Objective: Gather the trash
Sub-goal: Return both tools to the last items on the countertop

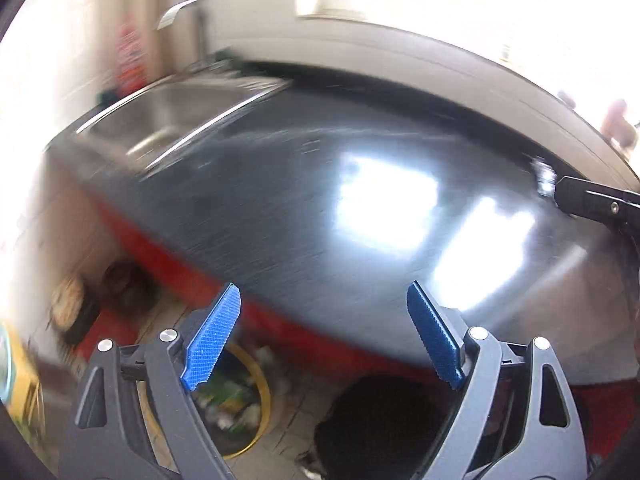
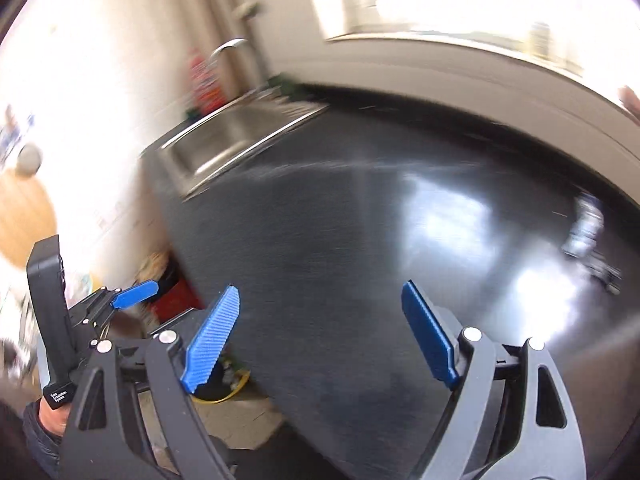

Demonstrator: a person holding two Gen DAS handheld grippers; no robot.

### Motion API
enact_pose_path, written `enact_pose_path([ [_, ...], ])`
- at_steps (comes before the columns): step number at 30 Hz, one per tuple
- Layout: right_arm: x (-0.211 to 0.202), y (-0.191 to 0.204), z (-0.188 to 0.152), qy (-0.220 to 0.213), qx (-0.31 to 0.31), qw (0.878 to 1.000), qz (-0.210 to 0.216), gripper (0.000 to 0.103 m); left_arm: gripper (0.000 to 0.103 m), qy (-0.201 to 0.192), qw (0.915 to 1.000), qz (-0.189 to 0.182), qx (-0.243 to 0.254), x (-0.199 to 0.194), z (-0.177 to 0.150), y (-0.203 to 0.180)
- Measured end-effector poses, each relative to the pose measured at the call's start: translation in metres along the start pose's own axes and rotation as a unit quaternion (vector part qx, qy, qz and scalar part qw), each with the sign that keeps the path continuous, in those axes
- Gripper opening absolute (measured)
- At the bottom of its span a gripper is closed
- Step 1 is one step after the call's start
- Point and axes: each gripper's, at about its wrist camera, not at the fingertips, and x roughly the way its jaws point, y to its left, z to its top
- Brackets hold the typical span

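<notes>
Now, going from left to right, we have the left hand-held gripper poised over the near edge of the dark worktop, its blue pads spread wide with nothing between them. Below and to its left, down on the floor, sits a yellow-rimmed bin with what looks like wrappers already in it; the blur keeps us from naming them. We judge the bin stands there so that rubbish can be dropped straight off the worktop edge, and that the left hand-held gripper is kept near it for that reason. Ahead and to the left of both tools lies the steel sink, with a tap above it and a red bottle at the wall.

The right hand-held gripper is likewise released, jaws apart and empty, aimed across the worktop. In its own view the left tool shows low at its left, one blue finger visible.

Far to the right of the right hand-held gripper, well apart from its pads, a small crumpled silvery piece of trash lies on the worktop; in the left view the same piece sits beside the tip of the right tool's dark body. It seems the only litter left up here, though glare from the window hides part of the surface. We judge the next move calls for swinging the right hand-held gripper rightward to it, with the jaws kept wide because the piece looks loose and irregular. Both views are smeared, so finer detail escapes us.
</notes>
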Motion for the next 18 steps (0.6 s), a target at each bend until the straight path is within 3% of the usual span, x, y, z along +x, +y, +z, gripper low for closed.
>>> enact_pose_path([
  [3,-0.044,-0.072,-0.012,-0.019,0.054,0.997,-0.06,0.081,0.083,-0.003,0.9969,-0.053,0.059,0.014,0.022,-0.076],
  [9,-0.116,-0.183,-0.06,-0.037,0.126,0.981,-0.14,0.081,0.083,0.005,0.979,-0.139,0.15,0.032,0.04,-0.209],
  [13,-0.135,-0.224,-0.087,-0.037,0.146,0.976,-0.159,0.081,0.083,0.011,0.9697,-0.16,0.184,0.037,0.039,-0.26],
  [18,-0.141,-0.247,-0.101,-0.029,0.14,0.977,-0.156,0.081,0.083,0.024,0.9661,-0.161,0.201,0.047,0.035,-0.282],
])
